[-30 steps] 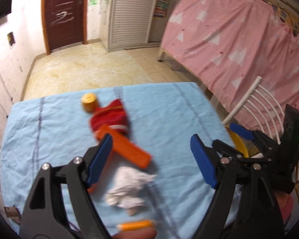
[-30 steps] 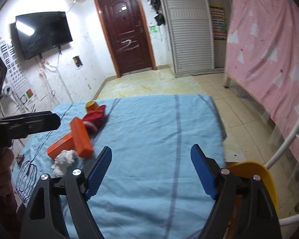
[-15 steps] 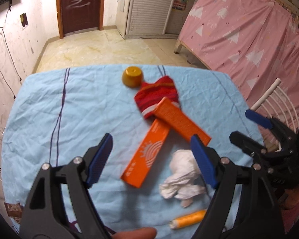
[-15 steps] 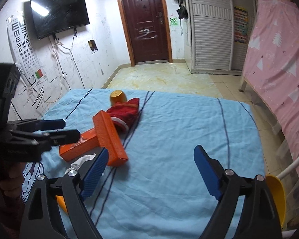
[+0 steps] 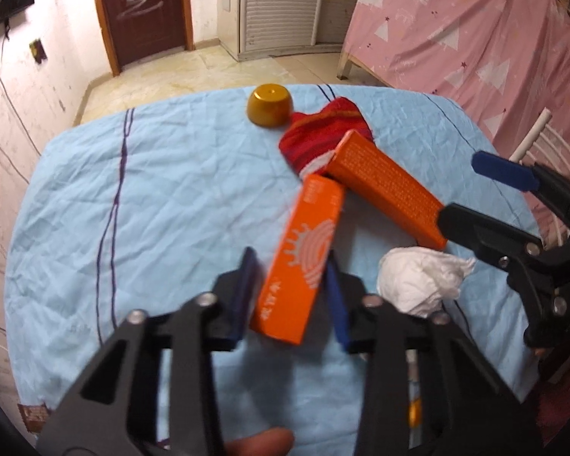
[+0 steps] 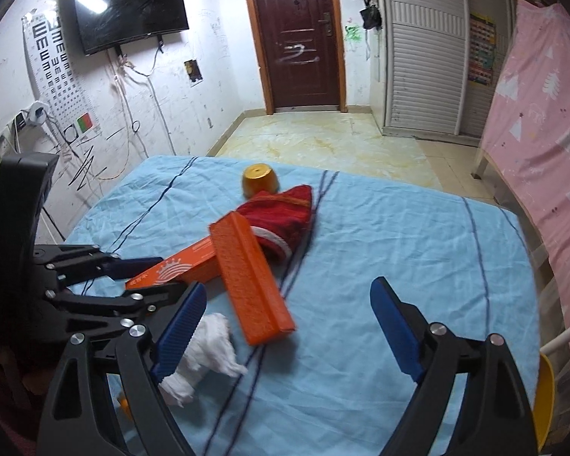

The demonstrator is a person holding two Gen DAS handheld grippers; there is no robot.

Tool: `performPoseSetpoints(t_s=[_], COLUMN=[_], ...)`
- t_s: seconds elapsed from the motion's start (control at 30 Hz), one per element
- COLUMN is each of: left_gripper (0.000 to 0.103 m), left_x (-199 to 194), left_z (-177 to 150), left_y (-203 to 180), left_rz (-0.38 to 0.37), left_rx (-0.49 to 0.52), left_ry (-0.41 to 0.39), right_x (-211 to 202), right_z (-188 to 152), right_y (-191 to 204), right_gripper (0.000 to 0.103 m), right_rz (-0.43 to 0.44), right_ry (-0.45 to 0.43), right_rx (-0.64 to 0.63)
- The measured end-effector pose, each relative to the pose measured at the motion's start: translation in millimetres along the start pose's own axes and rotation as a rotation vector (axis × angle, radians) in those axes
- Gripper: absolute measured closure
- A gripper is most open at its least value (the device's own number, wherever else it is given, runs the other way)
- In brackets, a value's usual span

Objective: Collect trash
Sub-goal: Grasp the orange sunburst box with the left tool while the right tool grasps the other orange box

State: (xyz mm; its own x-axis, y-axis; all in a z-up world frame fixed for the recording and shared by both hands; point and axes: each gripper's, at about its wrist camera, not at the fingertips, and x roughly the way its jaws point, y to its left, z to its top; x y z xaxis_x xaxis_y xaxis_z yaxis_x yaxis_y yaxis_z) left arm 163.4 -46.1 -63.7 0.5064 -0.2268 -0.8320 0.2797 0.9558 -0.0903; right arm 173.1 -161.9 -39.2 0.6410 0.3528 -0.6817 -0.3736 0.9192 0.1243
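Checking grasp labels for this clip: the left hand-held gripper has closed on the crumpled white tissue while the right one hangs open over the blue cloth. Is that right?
Not quite. The left hand-held gripper is closed on the orange box with the sun logo, not the crumpled white tissue, which lies loose beside it; the left wrist view shows this. The right hand-held gripper does hang open over the blue cloth.

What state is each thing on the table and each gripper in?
left gripper: shut on sun-logo box
sun-logo box: lying flat, gripped
second orange box: propped on red cloth
red cloth: crumpled
gold cap: upside down
tissue: crumpled, untouched
right gripper: open, empty
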Motion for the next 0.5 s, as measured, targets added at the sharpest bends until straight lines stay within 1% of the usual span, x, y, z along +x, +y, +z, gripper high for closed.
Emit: performPoseSetpoints(t_s=[0.1, 0.3, 0.33, 0.37, 0.43, 0.47, 0.5], left_gripper=[0.08, 0.08, 0.08, 0.08, 0.08, 0.08, 0.08], left_x=[0, -5, -6, -7, -8, -8, -9], left_z=[0, -1, -1, -1, -1, -2, -2], left_y=[1, 14, 16, 18, 19, 20, 20], left_rz=[0.0, 0.003, 0.003, 0.004, 0.003, 0.002, 0.001], left_rx=[0.0, -0.044, -0.048, -0.052, -0.056, -0.058, -0.06], left_ry=[-0.008, -0.014, -0.016, -0.019, -0.021, -0.021, -0.021], right_x=[6, 19, 21, 23, 27, 31, 34], right_z=[3, 7, 8, 9, 9, 9, 9], right_y=[6, 15, 16, 17, 18, 20, 22], right_gripper=[0.022, 0.022, 0.025, 0.037, 0.053, 0.059, 0.062], right_rz=[0.013, 0.018, 0.018, 0.015, 0.006, -0.002, -0.006], right_ry=[0.007, 0.026, 0.024, 0.023, 0.033, 0.041, 0.052], right_rx=[-0.005, -0.019, -0.019, -0.019, -0.024, -0.029, -0.038])
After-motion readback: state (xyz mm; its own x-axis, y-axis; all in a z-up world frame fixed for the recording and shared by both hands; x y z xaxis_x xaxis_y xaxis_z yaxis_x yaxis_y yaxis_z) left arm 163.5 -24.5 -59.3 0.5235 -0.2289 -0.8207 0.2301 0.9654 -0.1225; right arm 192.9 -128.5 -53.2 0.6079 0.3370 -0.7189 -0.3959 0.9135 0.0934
